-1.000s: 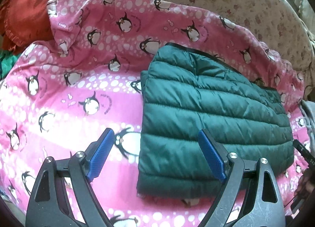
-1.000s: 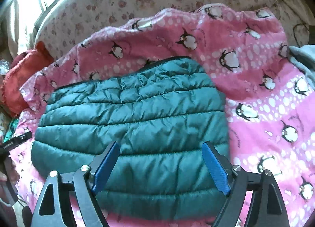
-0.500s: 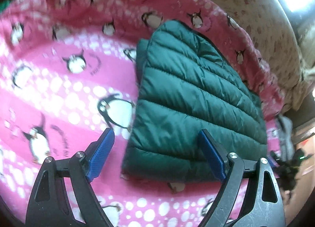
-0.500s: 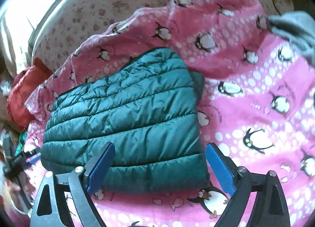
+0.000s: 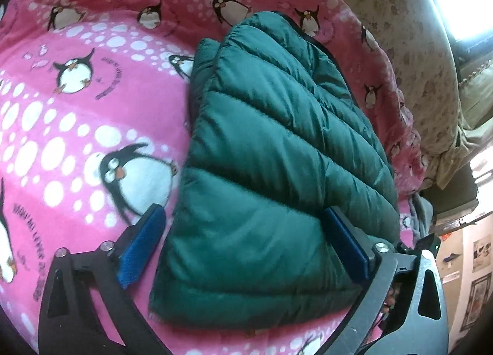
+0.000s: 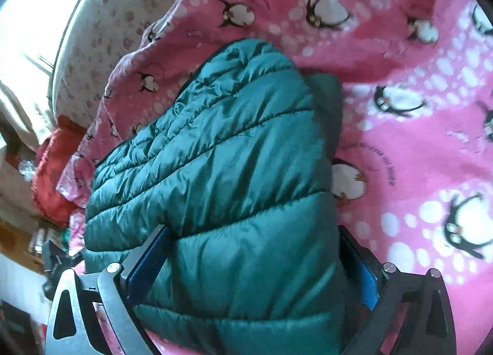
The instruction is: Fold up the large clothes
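No containers showed in either view. The folded green jacket (image 5: pixel 271 176) lay on the pink penguin blanket (image 5: pixel 77 114), its long axis running from the near edge away toward the flowered bedsheet (image 5: pixel 409 40) behind. In the left wrist view, the left gripper (image 5: pixel 243 242) stood wide open, straddling the jacket's near left corner, one blue pad over the blanket and the other over the quilting. In the right wrist view, a red cushion (image 6: pixel 55 170) sat far left, and the right gripper (image 6: pixel 254 265) was spread open around the jacket's (image 6: pixel 222 188) near right corner, fabric bulging between its fingers.
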The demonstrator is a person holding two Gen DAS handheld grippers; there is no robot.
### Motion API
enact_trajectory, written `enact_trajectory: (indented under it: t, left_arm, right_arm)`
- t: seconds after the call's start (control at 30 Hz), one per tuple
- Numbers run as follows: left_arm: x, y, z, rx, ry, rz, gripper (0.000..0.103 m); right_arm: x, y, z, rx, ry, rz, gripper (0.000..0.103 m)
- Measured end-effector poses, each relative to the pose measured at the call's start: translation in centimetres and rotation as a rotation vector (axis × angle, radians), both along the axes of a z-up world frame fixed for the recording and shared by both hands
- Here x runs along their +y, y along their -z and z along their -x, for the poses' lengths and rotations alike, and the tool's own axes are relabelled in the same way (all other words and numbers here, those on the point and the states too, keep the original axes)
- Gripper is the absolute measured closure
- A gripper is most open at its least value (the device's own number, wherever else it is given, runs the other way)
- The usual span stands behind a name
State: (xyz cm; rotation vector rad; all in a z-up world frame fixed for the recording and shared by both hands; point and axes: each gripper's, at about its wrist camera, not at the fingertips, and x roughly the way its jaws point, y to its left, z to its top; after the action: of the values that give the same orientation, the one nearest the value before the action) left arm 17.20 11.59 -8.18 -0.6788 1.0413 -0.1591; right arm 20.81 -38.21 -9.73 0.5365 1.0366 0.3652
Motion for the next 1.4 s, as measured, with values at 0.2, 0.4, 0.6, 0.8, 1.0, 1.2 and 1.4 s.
enact_trajectory:
  t: [0.2,0.4,0.6,0.8,1.0,1.2,1.4]
  left_arm:
    - [-0.5,0.3,-0.8,0.008,0.015,-0.005,0.001]
    - [-0.6,-2.1,1.0,-0.048,0.066,-0.015,0.047]
    - [-0.9,-5.5,4.6,-0.098,0.142,-0.041,0.056]
    - [-0.3,-6.8,10.5,-0.094,0.240,-0.026,0.056]
    - [0.3,-3.7,13.2,-0.033,0.216,-0.069,0.047]
    - [0.4,-2.6,14.9,-0.031,0.098,-0.163,0.024]
    - [-1.8,-6.5,18.7,-0.157,0.050,-0.381,0.024]
  right_arm:
    - [0.4,0.1,-1.1,0.033,-0.028,-0.026,0.001]
    - [0.3,-2.9,1.5,-0.082,-0.020,-0.012,0.048]
    - [0.5,-6.0,4.8,-0.111,-0.065,-0.028,0.056]
    - [-0.3,-8.0,10.7,-0.093,-0.115,-0.086,0.057]
    - [-0.9,-6.4,14.8,-0.029,-0.091,-0.049,0.045]
    - [-1.3,-4.5,15.7,0.010,0.029,0.061,0.020]
    - [-2.0,-9.0,19.2,-0.110,0.099,0.191,0.020]
